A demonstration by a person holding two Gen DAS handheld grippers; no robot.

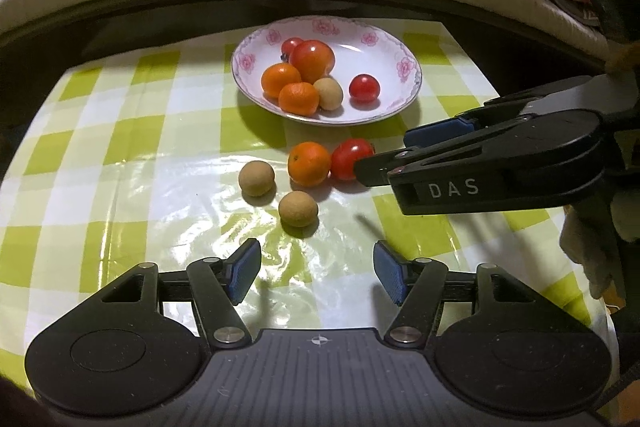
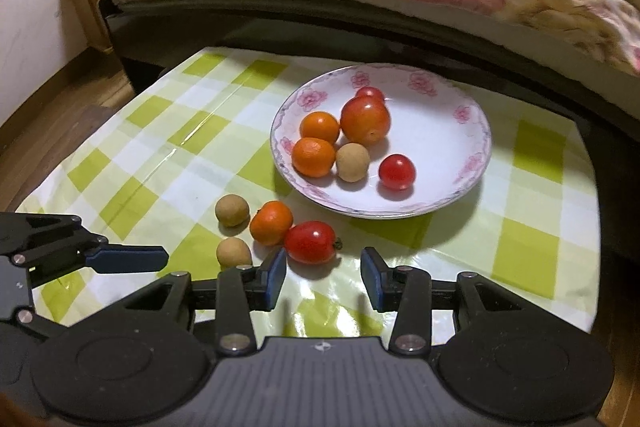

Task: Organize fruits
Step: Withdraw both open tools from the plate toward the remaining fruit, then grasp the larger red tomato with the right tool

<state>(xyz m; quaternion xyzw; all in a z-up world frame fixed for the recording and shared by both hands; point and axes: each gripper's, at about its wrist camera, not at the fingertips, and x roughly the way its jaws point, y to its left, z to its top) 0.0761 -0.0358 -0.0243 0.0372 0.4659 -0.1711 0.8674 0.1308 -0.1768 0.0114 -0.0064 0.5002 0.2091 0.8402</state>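
front of left tongs (image 1: 317, 273): bare cloth | beyond: loose longan (image 1: 298, 209) | right tongs (image 2: 323, 277): tomato (image 2: 310, 242) ahead-left

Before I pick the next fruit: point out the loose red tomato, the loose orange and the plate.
loose red tomato (image 2: 310, 242), right wrist view, middle of its skin.
loose orange (image 2: 271, 223), right wrist view, its centre.
plate (image 2: 448, 143), right wrist view, bare white inside.

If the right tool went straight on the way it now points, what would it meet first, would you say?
Probably the red tomato on the cloth, just ahead and slightly left of the open right tool; beyond lies the plate. Depth is unclear.
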